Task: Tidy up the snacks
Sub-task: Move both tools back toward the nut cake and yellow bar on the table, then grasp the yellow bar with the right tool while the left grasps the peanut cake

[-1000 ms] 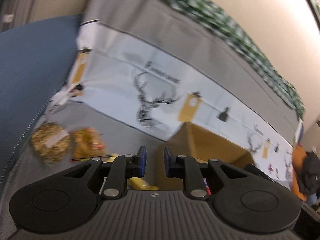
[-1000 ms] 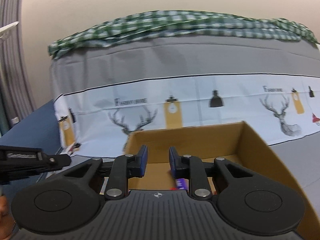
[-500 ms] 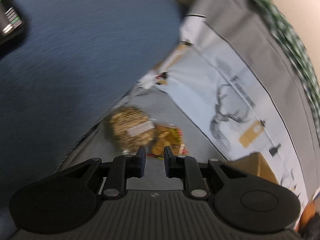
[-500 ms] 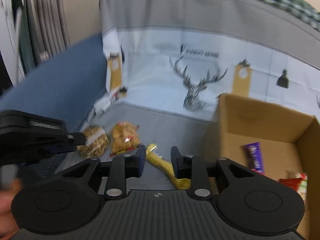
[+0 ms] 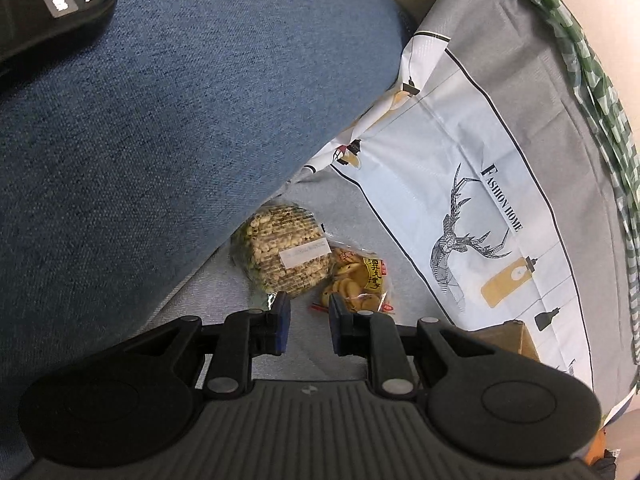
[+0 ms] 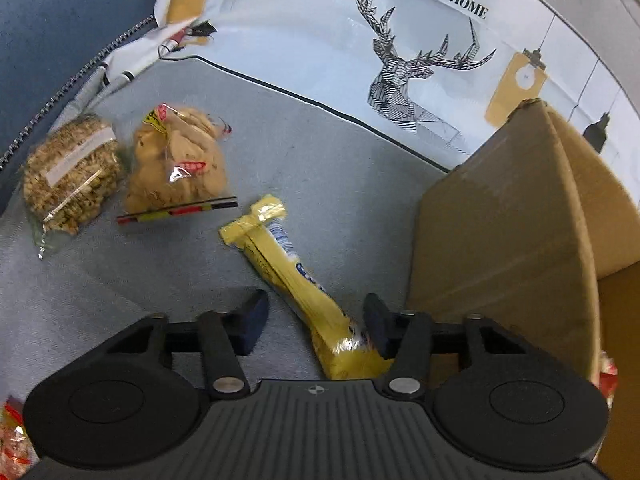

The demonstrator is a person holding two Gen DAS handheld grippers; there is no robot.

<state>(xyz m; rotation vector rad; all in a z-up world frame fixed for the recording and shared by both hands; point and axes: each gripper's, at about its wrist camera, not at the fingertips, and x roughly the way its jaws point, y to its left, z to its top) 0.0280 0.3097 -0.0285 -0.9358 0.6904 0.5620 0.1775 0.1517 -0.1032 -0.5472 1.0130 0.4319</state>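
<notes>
Three snack packs lie on the grey fabric surface (image 6: 340, 152). The right wrist view shows a bagged round grain cake (image 6: 70, 174) at left, touching a clear bag of biscuits (image 6: 176, 164); a yellow packet (image 6: 288, 264) lies apart, centre frame. There is open grey fabric between the biscuits and the cardboard box (image 6: 500, 240) at right. The blue cushion (image 6: 60, 8) hems in the left edge, and the deer-print cloth (image 6: 320, 20) rises behind.

The right hand-held gripper (image 6: 314, 320) is spread, its jaws just closing a little. The yellow packet's lower end lies between them, close by the right-side pad and clear of the left-side one, so it is not pinched.

The left hand-held gripper (image 5: 306, 322) has its jaws narrowly parted with only fabric in the gap, just short of the grain cake (image 5: 284, 254) and biscuits (image 5: 358, 280).

Only the left view shows a black device (image 5: 48, 0) at upper left on the cushion (image 5: 160, 120) and green check cloth (image 5: 600, 100) at far right. It catches just a corner of the box (image 5: 506, 338), and the yellow packet is hidden there.

In the right view the box interior is mostly cut off. Red wrappers at the lower left corner (image 6: 12, 432) and right edge (image 6: 606, 376) are too cropped to name.
</notes>
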